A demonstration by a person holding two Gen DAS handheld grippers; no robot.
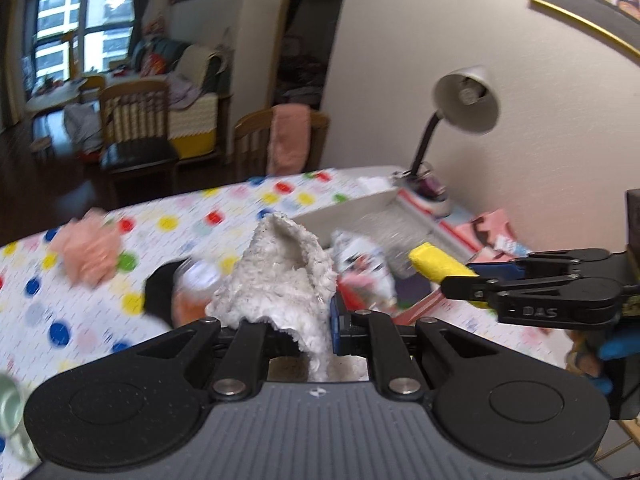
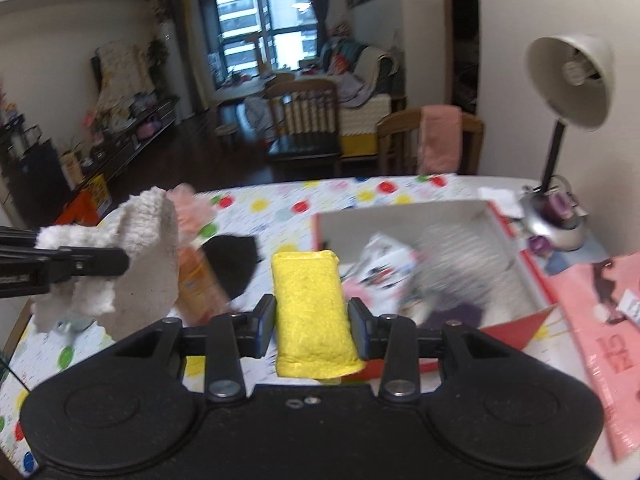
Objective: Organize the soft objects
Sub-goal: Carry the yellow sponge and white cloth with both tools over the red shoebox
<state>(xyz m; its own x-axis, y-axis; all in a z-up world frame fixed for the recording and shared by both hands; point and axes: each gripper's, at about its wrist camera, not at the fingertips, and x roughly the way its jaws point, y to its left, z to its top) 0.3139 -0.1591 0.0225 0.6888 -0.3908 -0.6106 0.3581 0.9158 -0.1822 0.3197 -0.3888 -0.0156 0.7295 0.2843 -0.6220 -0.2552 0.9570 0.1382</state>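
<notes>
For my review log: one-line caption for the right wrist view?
Right hand-held gripper clamps yellow sponge above open box.

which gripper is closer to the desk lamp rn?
Right. The right gripper, shut on the yellow sponge, sits on the desk lamp side; the left gripper, holding the white cloth, is farther away.

Cloth (image 1: 276, 280) sits between left gripper (image 1: 304, 334) fingers, rising ahead of them; sponge (image 2: 312, 312) between right gripper (image 2: 312, 330) fingers. Box (image 2: 404, 216) on table (image 2: 280, 204) lies ahead-right of right fingers, w/ soft items in it. Lamp (image 2: 568, 80) stands far right, behind box. Bottle (image 2: 196, 280) left of right fingers, beside cloth.
</notes>
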